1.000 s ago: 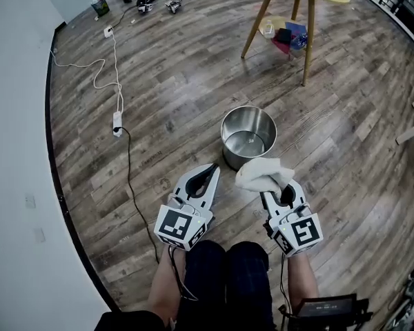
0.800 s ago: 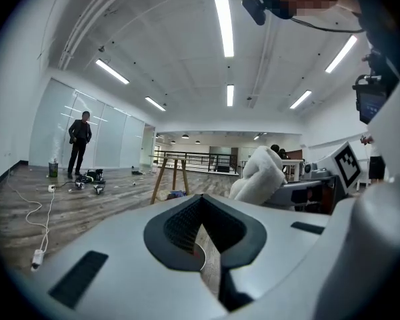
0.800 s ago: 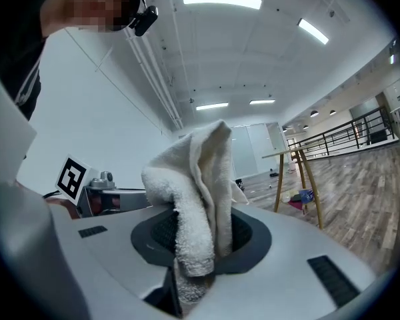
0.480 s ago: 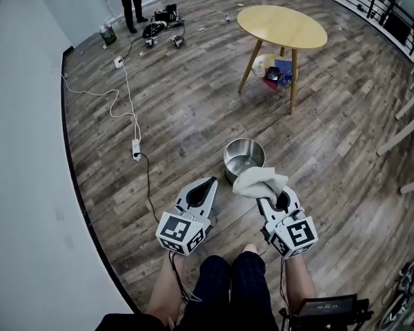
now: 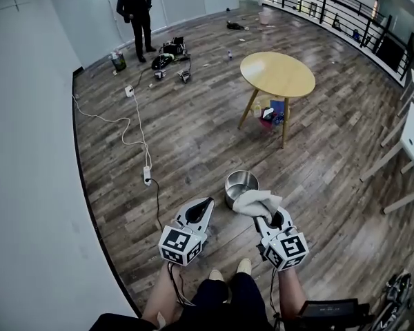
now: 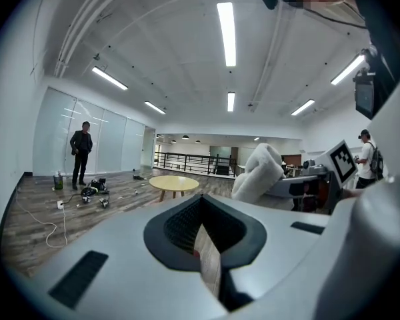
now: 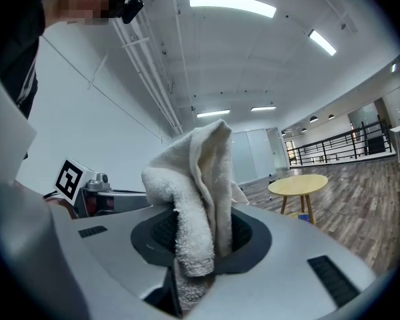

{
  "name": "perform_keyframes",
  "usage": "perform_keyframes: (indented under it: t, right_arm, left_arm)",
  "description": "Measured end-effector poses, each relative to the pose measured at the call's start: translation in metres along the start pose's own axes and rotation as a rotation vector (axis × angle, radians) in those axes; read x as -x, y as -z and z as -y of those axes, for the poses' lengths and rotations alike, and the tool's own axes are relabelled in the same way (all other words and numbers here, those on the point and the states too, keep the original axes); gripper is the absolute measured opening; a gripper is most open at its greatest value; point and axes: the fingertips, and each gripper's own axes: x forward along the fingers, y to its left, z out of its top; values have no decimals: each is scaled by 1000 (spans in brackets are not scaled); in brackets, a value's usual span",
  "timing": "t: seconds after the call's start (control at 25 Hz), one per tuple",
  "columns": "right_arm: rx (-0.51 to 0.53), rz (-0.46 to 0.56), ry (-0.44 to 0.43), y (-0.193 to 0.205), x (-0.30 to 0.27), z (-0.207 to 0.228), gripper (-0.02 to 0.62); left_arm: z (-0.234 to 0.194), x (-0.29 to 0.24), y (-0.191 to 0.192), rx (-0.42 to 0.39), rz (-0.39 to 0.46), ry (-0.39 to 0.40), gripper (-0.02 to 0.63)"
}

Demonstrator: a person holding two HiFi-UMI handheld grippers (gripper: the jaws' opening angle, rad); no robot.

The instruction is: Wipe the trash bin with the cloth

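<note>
Since a second ago the head view has lifted and pulled back: the trash bin now looks smaller and further below, and more of the room shows, including a round yellow table and a person standing by the far wall. This suggests the wearer has straightened up. Both tools have kept their places relative to the body.

The bin, an open steel cylinder, stands upright on the wooden floor just ahead of the wearer's feet, between the two tools and slightly beyond them.

The right tool is clamped on a white towelling cloth. In the right gripper view the cloth rises in a thick fold from between the jaws, leaving plenty of loose fabric for wiping. From above, it overlaps the bin's near rim; whether it touches the metal cannot be told.

The left tool has its jaws drawn together on nothing, and hovers beside the bin, probably ready to steady it. Wiping does not appear to be under way.
</note>
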Motion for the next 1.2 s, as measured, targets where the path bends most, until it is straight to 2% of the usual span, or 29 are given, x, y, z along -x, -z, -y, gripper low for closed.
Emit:
perform_keyframes:
  t: [0.2,0.36,0.72,1.2]
  right_arm:
    - [27,23,8,-46,14,-19,94]
    - [43,13,0,-62,25,-31,94]
    - [49,14,-37,-75,38,-47,94]
    - [64,29,-31,-77,34,-44,92]
  left_arm:
    - [6,19,-39,-13,19,-4,0]
    - [13,32,-58,-25,32,-6,0]
    - [26,36,-74,-42,45,-20,0]
    - [33,26,-76,-66,51,-12,0]
